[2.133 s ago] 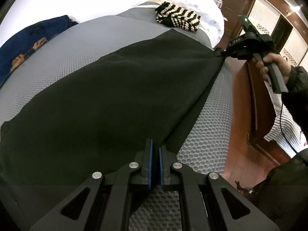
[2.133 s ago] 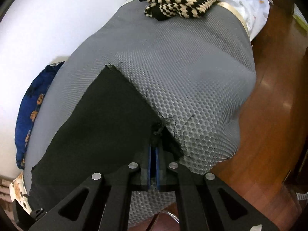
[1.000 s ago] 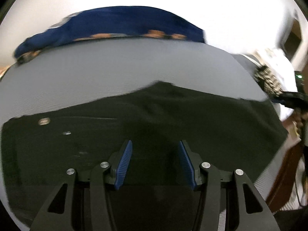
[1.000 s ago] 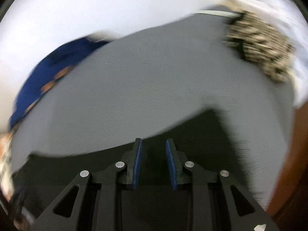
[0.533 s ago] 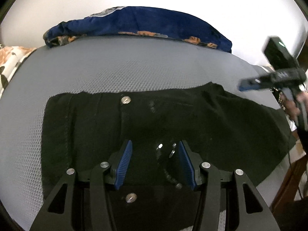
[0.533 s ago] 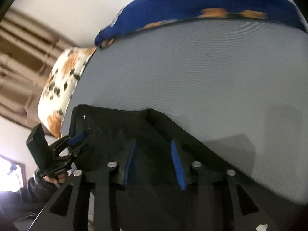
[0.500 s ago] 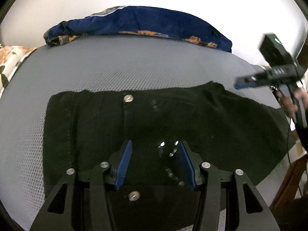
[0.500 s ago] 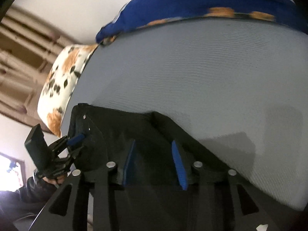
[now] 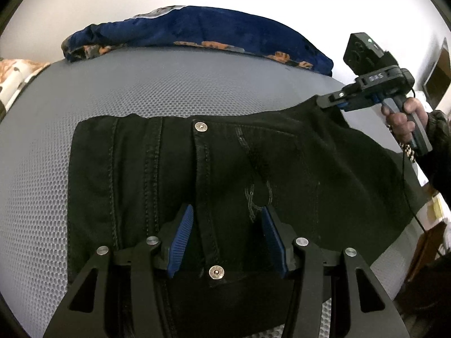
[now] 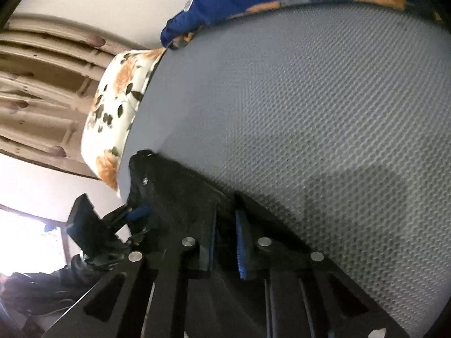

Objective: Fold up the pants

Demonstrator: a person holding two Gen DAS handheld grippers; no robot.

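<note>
Black pants (image 9: pixel 225 174) flat on grey bed (image 9: pixel 141 90); left gripper (image 9: pixel 227 236) fingers wide over waistband (right gripper (image 10: pixel 227 242) fingers narrow at far edge).

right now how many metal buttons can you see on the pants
2: one button at the far edge of the pants, one button near the left gripper. Others may be hidden.

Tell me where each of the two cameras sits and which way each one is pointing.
Left wrist: on the left gripper, fingers apart over the black pants, facing the blue blanket; the right gripper and hand show at right.
Right wrist: on the right gripper, low, looking across the grey mattress; the left gripper shows lower left.
Shared: pants, mattress, blanket, floral pillow.
</note>
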